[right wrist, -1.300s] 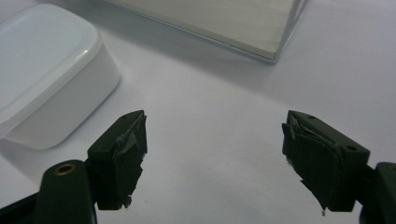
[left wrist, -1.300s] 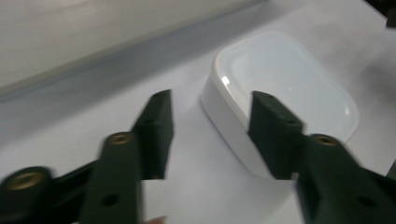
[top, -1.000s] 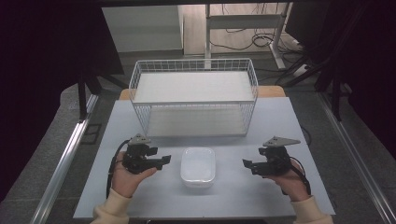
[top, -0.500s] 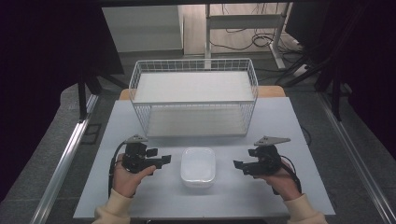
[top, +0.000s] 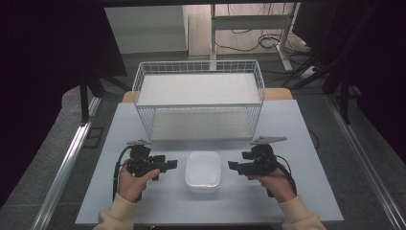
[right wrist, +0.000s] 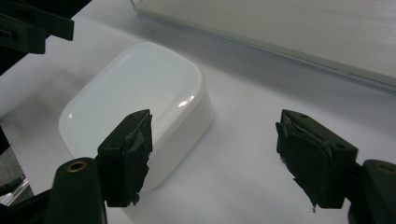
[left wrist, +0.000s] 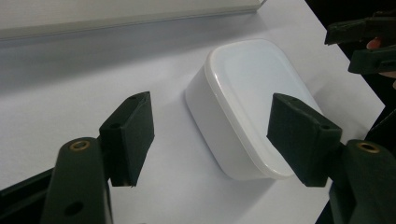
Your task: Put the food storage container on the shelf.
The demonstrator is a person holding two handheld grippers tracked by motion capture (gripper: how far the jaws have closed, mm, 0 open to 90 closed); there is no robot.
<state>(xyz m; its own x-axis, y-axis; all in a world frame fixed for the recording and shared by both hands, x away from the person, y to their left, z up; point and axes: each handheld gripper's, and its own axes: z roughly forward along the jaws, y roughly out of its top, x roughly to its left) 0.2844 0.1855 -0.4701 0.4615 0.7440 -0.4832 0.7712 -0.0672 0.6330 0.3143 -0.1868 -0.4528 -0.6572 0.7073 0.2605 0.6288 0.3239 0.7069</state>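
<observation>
1. Left gripper (top: 165, 164): jaws wide apart, nothing held, pointed inward at the box (top: 203, 170) from its left side, just beside it but not touching.
2. Same left gripper (left wrist: 210, 140) seen along its own jaws: gap spans one long wall of the box (left wrist: 243, 107), pads clear of it on both sides.
3. Right gripper (top: 235, 166): also spread wide and empty, aimed inward at the box's right side, near but apart.
4. Right gripper (right wrist: 215, 154) along its own jaws: one pad in front of the box's (right wrist: 140, 93) near corner, the other over bare table (right wrist: 243, 121); pad facing looks frayed.
5. Box: white, lidded, rounded corners, flat on the table between the two grippers, in front of the basket (top: 198, 98).
6. Handling, as a guess: probably light plastic, fairly stiff, with a glossy lid and smooth walls, so likely slippery under a shallow pinch. Contents not visible through the lid, so weight uncertain.
7. Best hold, likely: across the short width, pads flat on opposite side walls below the lid rim. Rounded corners worth avoiding, since pads may slide off. Squeezing on the lid alone risks popping it loose.
8. Basket: white wire, open top, standing farther back on the table, well clear of both grippers.
</observation>
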